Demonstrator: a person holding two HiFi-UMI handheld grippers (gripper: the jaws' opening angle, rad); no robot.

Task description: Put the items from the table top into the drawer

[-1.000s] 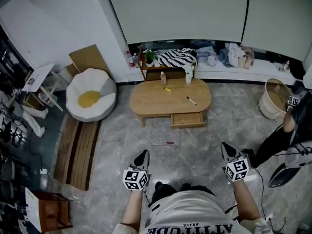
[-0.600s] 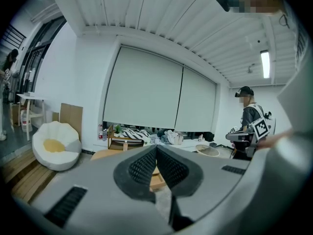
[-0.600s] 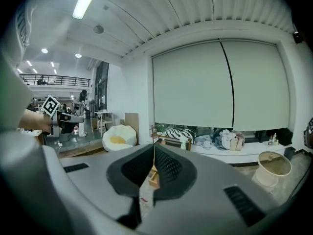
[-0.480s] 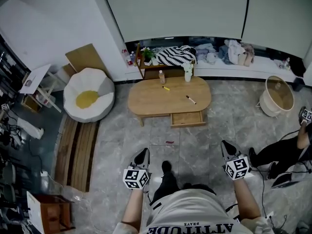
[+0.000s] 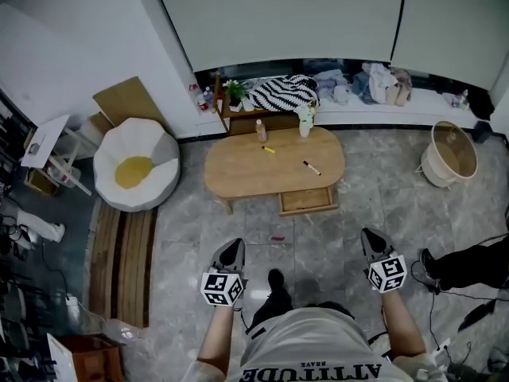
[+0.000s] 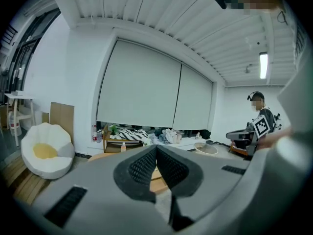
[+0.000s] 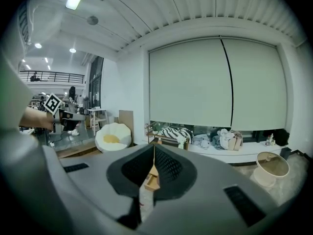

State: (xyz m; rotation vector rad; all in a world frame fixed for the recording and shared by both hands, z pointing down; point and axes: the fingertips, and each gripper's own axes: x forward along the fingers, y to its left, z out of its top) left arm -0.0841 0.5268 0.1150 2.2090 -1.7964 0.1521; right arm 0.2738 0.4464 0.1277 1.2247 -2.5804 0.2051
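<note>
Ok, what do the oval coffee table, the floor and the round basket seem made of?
The coffee table looks like light wood or veneer, matte: even tan top, matching open drawer. The floor looks like polished stone or stone-look tile: grey veining, seam lines, slight sheen. The basket has a pale wall and rim, perhaps woven or plastic; too small to tell.

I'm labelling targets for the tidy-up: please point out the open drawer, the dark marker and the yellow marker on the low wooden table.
open drawer [image 5: 305, 200], head view, on its wooden inside bottom.
dark marker [image 5: 311, 167], head view, middle of its barrel.
yellow marker [image 5: 270, 149], head view, middle of its barrel.
</note>
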